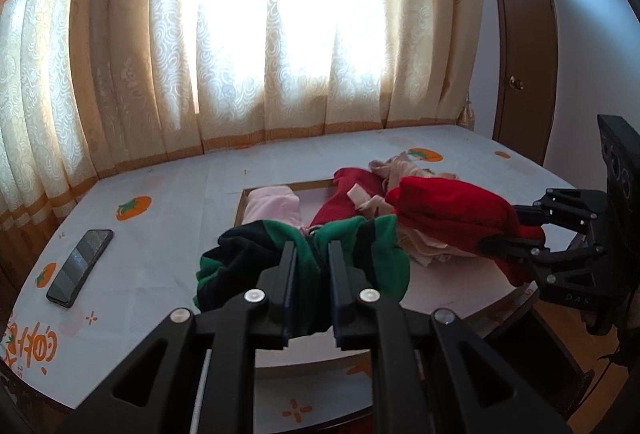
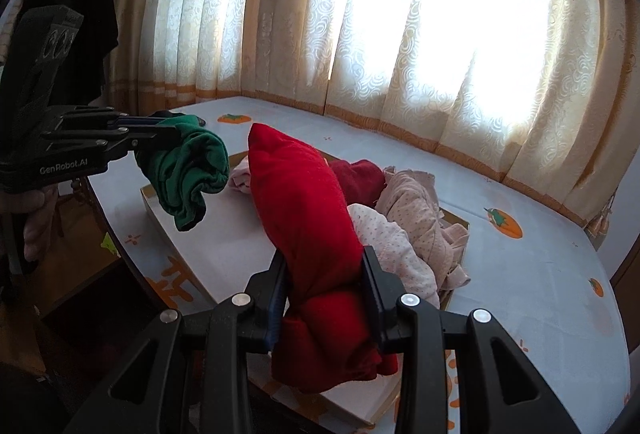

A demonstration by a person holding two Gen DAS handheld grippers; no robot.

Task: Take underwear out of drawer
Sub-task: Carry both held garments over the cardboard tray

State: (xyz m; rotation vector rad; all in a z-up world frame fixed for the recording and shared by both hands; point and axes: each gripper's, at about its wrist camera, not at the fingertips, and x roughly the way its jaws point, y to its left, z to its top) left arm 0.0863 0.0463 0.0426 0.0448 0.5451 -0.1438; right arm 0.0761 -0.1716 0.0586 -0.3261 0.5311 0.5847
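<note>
Left claw (image 1: 312, 254) pinches green underwear (image 1: 360, 246); right claw (image 2: 324, 274) clamps red underwear (image 2: 304, 193), both above the drawer (image 2: 240, 246) on the bed (image 1: 180, 193).

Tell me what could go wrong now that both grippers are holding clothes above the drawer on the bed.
1. The green and black bunched garment is pinched by a thin fold in the left gripper; most of it hangs outside the fingers, so it might slip out.
2. The red fleece bundle droops below the right gripper and could snag the pale pink dotted clothes in the shallow drawer.
3. The black phone lies nearby; dropped clothes could cover it.
</note>
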